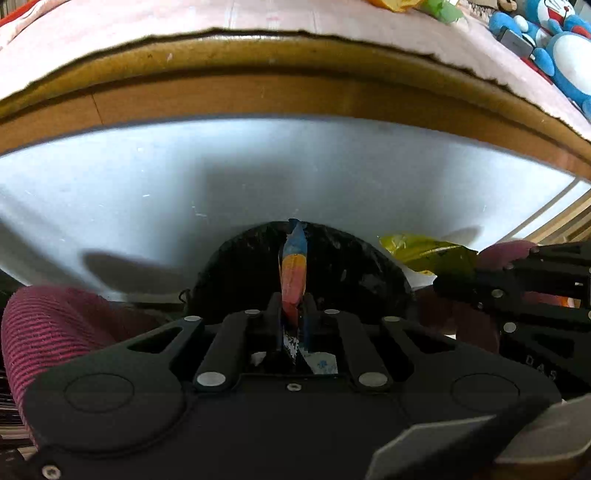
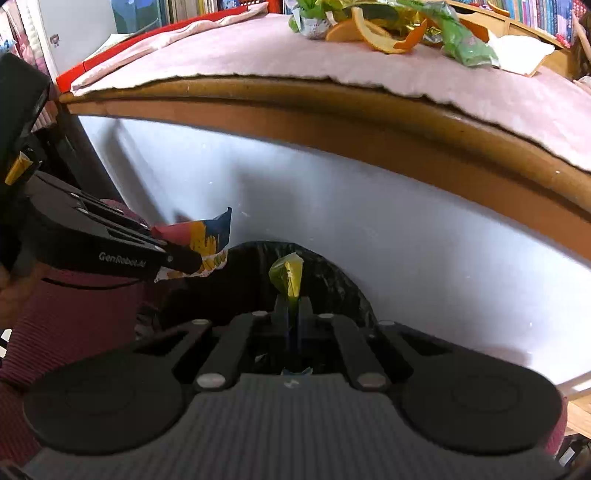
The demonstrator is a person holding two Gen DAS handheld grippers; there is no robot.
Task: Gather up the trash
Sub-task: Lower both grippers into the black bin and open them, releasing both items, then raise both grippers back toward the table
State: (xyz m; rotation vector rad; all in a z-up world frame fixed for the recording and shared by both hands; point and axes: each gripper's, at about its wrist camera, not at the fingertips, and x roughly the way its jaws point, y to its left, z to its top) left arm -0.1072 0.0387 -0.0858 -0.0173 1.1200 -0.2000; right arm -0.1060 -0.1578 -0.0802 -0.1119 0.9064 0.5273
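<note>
Left fingers [image 1: 293, 306] pinch blue-orange wrapper [image 1: 294, 266] | right fingers [image 2: 293, 306] pinch yellow-green wrapper [image 2: 287, 275] | over black bag [image 2: 332, 284]

A table [image 2: 332, 110] with a thick brown wooden edge fills the upper part of both views, topped by a pink cloth [image 2: 258, 55] with a ragged hem. Below the edge runs a pale grey-white panel [image 2: 369, 240], lit unevenly and crossed by soft shadows. Behind the table stand shelves of books [image 2: 535, 14] and a light wooden drawer unit [image 2: 517, 27]. At the far left is a white wall [image 2: 74, 33]. Blue plush toys [image 1: 561, 48] sit at the table's far right. A strip of light wooden floor [image 1: 565, 218] shows low at the right.
</note>
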